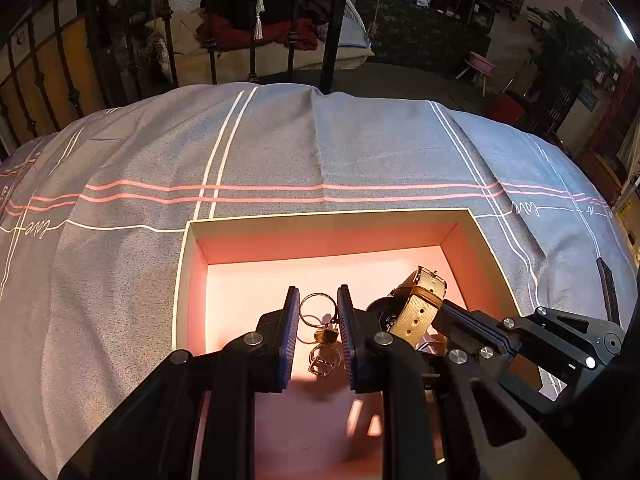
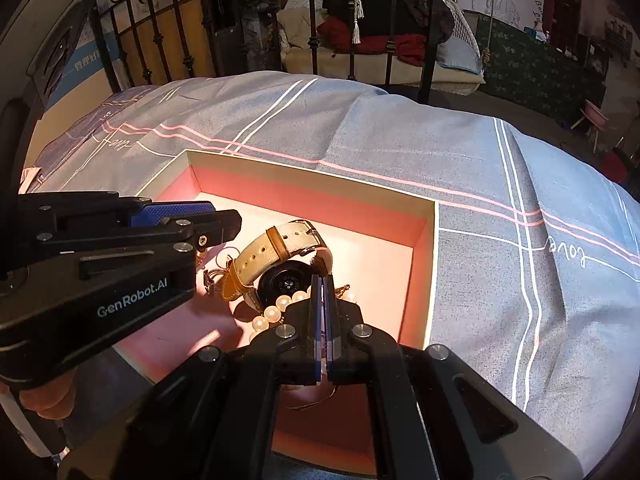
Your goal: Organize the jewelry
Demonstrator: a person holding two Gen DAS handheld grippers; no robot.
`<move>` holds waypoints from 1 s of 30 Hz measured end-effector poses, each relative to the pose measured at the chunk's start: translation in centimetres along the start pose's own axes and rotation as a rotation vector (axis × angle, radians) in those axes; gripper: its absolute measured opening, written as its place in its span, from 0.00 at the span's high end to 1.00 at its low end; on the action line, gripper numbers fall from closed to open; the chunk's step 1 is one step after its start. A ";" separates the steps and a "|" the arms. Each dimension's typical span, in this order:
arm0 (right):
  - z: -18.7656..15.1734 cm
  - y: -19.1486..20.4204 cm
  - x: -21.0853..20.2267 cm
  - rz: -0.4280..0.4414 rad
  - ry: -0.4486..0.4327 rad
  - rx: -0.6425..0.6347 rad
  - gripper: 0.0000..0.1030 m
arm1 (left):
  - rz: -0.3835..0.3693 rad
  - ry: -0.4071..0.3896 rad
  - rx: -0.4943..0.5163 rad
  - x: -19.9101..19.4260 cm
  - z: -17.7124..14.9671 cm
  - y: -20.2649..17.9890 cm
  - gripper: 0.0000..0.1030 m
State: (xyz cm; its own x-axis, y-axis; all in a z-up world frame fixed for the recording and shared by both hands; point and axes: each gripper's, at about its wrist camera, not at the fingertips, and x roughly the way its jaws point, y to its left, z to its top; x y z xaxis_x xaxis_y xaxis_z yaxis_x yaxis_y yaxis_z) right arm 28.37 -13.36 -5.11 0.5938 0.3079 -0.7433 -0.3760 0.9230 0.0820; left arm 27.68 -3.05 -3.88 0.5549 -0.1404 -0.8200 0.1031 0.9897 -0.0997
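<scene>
While both tools reach down into the open pink-lined cardboard box [image 1: 192, 280] on the grey bedcover with pink and white stripes [image 1: 280, 148], the left tool [image 1: 319, 312] has its two blue-padded fingers [image 1: 291, 320] a little apart, with a thin gold ring-shaped earring with a small amber pendant [image 1: 320, 316] between them; whether the pads actually press on it cannot be told from either view. Just below that, nearer the left tool's body, lies a second small gold piece [image 1: 323, 360] on the box floor.

The right tool [image 2: 322, 292] has its fingers pressed together (only a hairline shows between the pads), and nothing can be seen clamped there. Right at its tips curves a string of round white pearls [image 2: 276, 312], running off to its left. Just beyond the tips sits a wristwatch with a black round case and a beige fabric strap trimmed in tan leather [image 2: 280, 256], case back showing, strap arched above it. From the left tool the watch is close on the right side, touching the right tool's fingertips.

A person's hand [image 2: 48, 400] grips the left tool's handle at the lower left.
</scene>
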 end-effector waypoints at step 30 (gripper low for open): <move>-11.6 4.9 -7.8 0.068 -0.063 -0.006 0.24 | -0.092 -0.141 -0.003 -9.4 -11.4 -0.9 0.44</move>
State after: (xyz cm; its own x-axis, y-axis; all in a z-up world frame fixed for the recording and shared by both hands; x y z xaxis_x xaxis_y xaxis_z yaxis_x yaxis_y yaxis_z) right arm 13.63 -13.87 -6.67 0.6102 0.3835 -0.6933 -0.4210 0.8982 0.1264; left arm 12.94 -2.25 -2.53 0.6532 -0.2331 -0.7204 0.1564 0.9724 -0.1729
